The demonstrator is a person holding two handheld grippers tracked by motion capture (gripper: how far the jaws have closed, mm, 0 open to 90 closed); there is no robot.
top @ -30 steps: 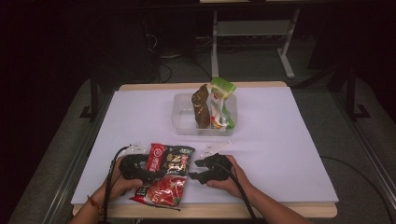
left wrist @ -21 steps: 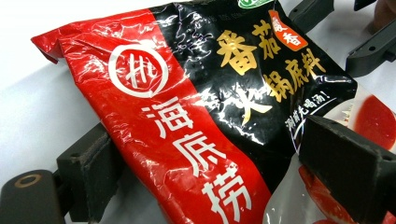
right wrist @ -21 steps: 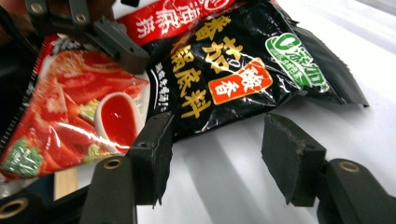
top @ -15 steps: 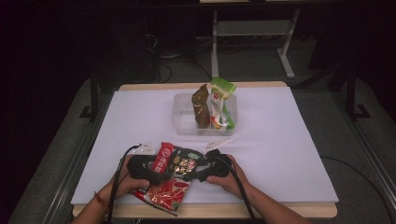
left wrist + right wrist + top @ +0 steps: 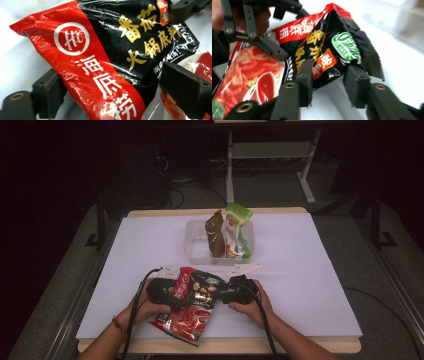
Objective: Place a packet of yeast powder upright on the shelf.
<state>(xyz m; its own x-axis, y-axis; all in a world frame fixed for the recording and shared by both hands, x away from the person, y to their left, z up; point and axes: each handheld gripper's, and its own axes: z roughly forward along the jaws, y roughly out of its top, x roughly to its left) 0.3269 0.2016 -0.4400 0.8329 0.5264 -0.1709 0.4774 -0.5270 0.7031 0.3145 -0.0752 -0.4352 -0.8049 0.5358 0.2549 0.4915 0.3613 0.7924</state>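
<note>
Packet: a red-and-black hotpot soup base packet [image 5: 194, 302] is held in the lower centre of the high view, just above the near edge of the counter [image 5: 310, 285], between the two grippers
Left gripper [image 5: 172, 300]: its fingers [image 5: 50, 92] are seen on either side of the packet's red half; whether they press on it cannot be told
Right gripper [image 5: 225, 295]: its fingers [image 5: 305, 80] have just been closing, with the packet's black top corner between them; a firm pinch is not confirmed
Handling: the film is judged glossy, slippery and soft, crumpling under pressure; the filling looks pliable and moderately heavy, so sagging is likely
Where to hold: the flat sealed, serrated edges are judged safest, not the bulging middle
Container: a clear plastic tub [image 5: 196, 245] stands at upper centre, well apart
Contents: a brown packet [image 5: 215, 232] and a green-and-white packet [image 5: 236, 227] stand upright inside, leaning together
</note>
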